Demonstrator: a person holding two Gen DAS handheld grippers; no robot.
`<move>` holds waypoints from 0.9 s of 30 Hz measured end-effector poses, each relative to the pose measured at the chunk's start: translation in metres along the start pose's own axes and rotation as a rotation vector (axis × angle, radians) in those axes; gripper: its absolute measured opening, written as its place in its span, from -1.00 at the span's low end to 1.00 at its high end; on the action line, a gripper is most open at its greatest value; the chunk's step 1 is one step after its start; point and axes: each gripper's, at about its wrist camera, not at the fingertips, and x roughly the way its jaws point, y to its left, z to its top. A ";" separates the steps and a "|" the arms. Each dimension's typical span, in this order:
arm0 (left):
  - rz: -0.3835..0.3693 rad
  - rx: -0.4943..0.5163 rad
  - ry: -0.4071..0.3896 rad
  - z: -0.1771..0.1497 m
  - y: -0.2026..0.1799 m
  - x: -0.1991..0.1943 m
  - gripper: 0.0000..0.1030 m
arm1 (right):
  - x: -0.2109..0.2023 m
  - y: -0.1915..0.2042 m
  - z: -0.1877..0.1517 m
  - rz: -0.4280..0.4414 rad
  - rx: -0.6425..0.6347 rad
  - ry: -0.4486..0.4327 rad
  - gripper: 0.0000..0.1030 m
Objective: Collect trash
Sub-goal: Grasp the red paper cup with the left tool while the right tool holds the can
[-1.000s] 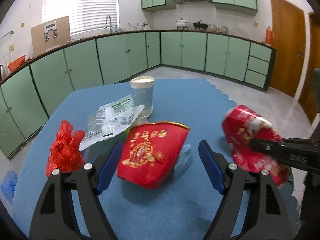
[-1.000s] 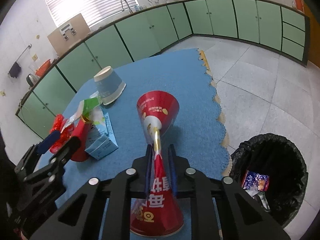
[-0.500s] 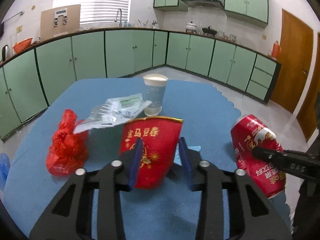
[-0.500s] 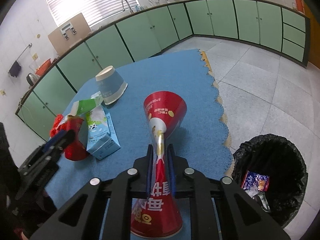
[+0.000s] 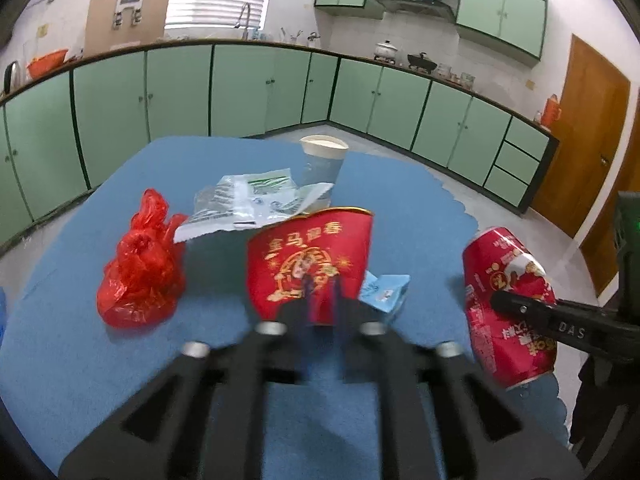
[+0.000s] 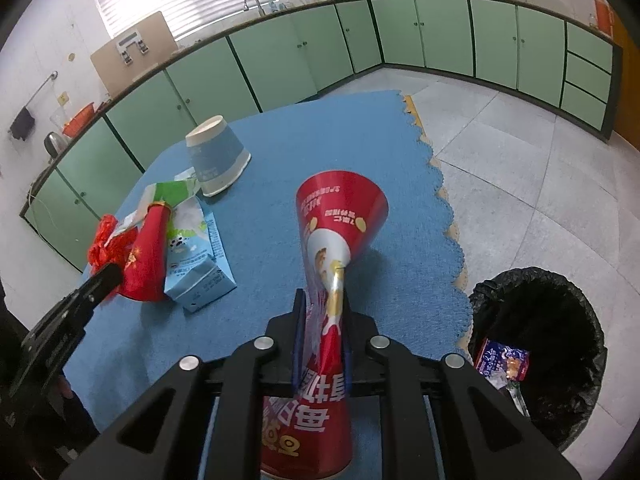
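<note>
left gripper [image 5: 322,300]: jaws opening, pinching lower edge of red paper cup [image 5: 310,258], mid-table [image 5: 120,360] | right gripper [image 6: 322,336]: clenched on crushed red chip tube [image 6: 334,240], over table's right edge | trash bin [image 6: 560,300]: on floor beside that edge

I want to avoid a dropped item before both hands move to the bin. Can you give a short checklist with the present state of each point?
1. Right gripper shut on the red snack tube: ok, squeezed flat between the pads.
2. Left gripper holds the red paper cup: cannot tell; jaws are opening, view blurred.
3. Bin open and beside the table: ok.
4. Blue carton free of the cup: not ok, it sits against it.
5. Wrapper free of the cup: cannot tell.
</note>
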 end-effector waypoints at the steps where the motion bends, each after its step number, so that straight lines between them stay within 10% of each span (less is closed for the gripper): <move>1: 0.006 0.012 -0.011 -0.001 -0.004 -0.002 -0.02 | 0.000 0.000 0.000 0.000 -0.001 0.000 -0.71; 19: 0.157 0.048 0.045 0.027 -0.025 0.055 0.25 | 0.005 -0.003 -0.001 0.001 -0.017 0.002 -0.70; 27: 0.111 -0.039 0.016 0.027 -0.004 0.040 -0.28 | 0.009 0.002 -0.003 0.009 -0.028 0.019 -0.71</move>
